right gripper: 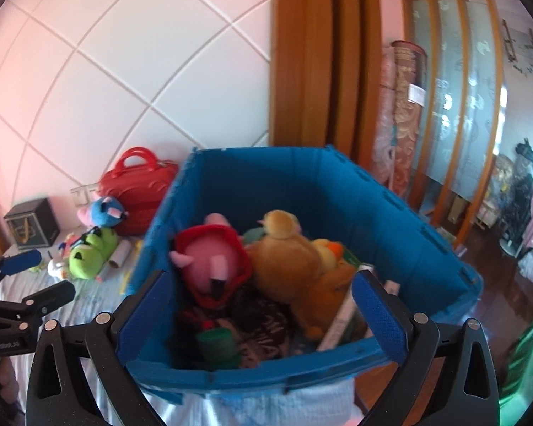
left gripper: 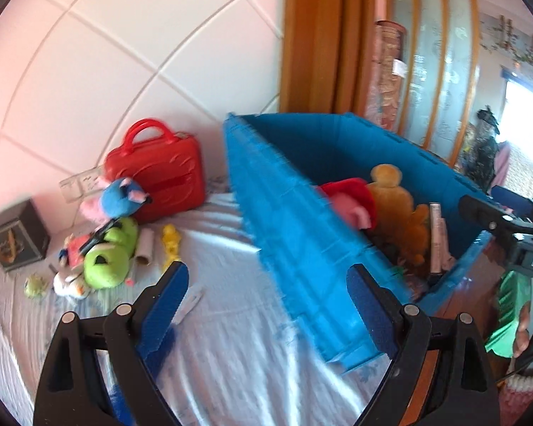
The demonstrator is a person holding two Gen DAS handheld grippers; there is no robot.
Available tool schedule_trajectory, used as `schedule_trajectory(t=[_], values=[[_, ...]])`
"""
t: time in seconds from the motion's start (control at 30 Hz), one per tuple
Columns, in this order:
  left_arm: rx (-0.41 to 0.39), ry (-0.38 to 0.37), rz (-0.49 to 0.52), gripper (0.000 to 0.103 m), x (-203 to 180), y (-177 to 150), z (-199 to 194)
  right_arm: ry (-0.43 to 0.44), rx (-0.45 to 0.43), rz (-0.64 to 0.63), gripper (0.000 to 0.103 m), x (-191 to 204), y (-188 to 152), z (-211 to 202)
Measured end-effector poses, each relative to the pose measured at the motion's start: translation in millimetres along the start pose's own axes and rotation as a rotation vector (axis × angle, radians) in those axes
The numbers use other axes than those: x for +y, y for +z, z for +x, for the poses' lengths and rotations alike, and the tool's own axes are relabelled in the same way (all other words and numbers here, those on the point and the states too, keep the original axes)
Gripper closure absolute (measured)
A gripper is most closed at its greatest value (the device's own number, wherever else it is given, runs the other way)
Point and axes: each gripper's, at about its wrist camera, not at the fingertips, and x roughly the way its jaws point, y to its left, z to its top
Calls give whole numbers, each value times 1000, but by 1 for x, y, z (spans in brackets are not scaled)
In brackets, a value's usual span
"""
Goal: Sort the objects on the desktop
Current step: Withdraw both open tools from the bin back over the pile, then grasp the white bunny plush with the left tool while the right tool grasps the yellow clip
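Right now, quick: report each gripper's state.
Left gripper: open, holding nothing, over the tablecloth beside the blue bin.
Right gripper: open, holding nothing, at the blue bin's near wall.

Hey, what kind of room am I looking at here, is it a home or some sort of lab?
Most likely a home, perhaps a bedroom or living area. Soft toys fill a blue bin on a cloth-covered surface, a red toy case leans against the tiled wall, and wood-framed glass doors open onto another furnished room.
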Motion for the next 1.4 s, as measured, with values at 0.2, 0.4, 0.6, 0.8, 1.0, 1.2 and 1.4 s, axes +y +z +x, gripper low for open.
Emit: schedule_trajectory(t=[0.2,0.4,0.6,0.8,1.0,1.2,1.4], values=[[31,107,-92,12,82,-25,-11,75,14,-50,0,69,5,15],[65,236,-220,12,182,-50,-22,199,18,-116,0,151,11,33],[127,368,-359,12,278,-74,-9,283,119,-181,0,221,7,84],[209,455,-514,12,359,-90,36,304,229,-210,0,262,4,163],[326,490,-523,12,413,-86,114,261,362,-215,0,288,-6,264],[421,458,-508,12,449,-76,208,226,506,-221,0,313,-29,376],[562,418,-504,12,474,-83,286,202,628,-220,0,332,-48,470]])
